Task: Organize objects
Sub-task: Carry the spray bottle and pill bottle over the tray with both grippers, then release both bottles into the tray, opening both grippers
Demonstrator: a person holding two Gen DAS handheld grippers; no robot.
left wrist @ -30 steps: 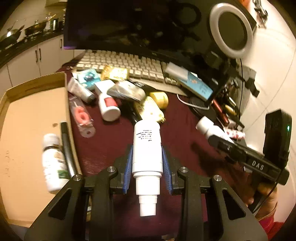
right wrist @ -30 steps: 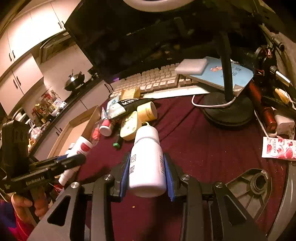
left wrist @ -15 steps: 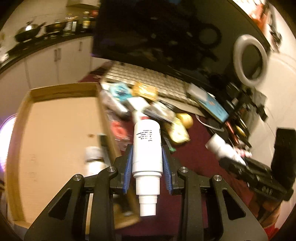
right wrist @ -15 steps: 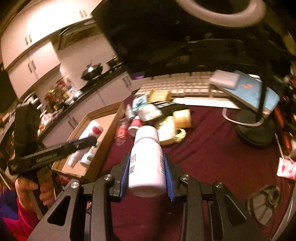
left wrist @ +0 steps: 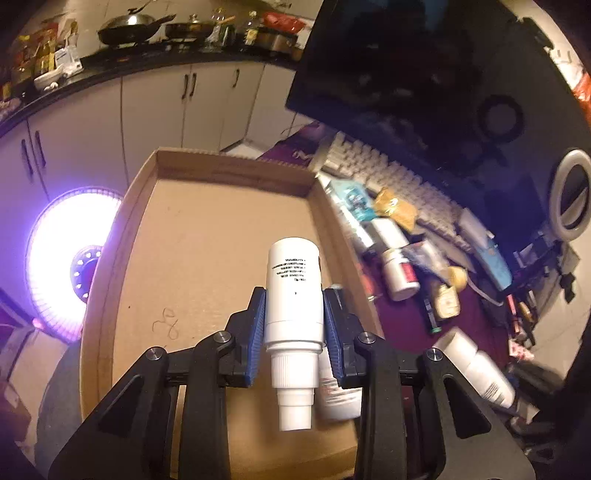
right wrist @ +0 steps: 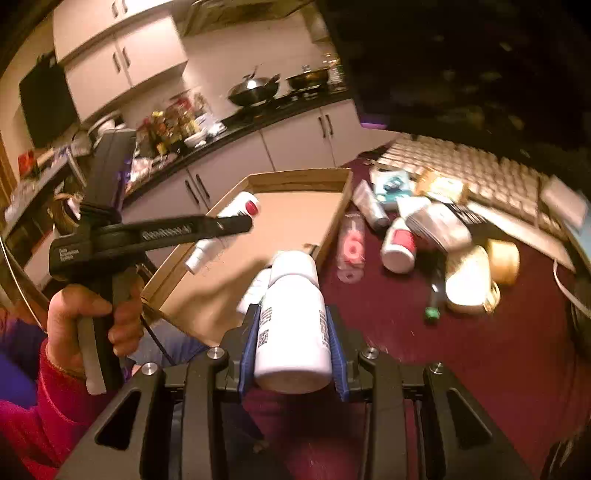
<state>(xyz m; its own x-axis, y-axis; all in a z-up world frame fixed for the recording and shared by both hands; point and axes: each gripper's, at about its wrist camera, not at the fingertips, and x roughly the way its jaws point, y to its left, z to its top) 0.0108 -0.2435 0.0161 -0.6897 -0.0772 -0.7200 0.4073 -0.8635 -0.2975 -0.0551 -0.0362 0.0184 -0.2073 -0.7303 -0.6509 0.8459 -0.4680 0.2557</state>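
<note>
Two bottles were in transit toward the cardboard tray [left wrist: 236,229]. Left gripper [left wrist: 294,325] pinched a white nozzle bottle [left wrist: 294,295] above the tray floor; best lowered before release. Right gripper [right wrist: 291,347] clamped a white bottle [right wrist: 291,317] beside the tray's right wall. Label print was unreadable.

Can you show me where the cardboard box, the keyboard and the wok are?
cardboard box [left wrist: 221,236]: left wrist view, bare floor.
keyboard [right wrist: 480,173]: right wrist view, keys.
wok [left wrist: 127,31]: left wrist view, dark bowl.
</note>
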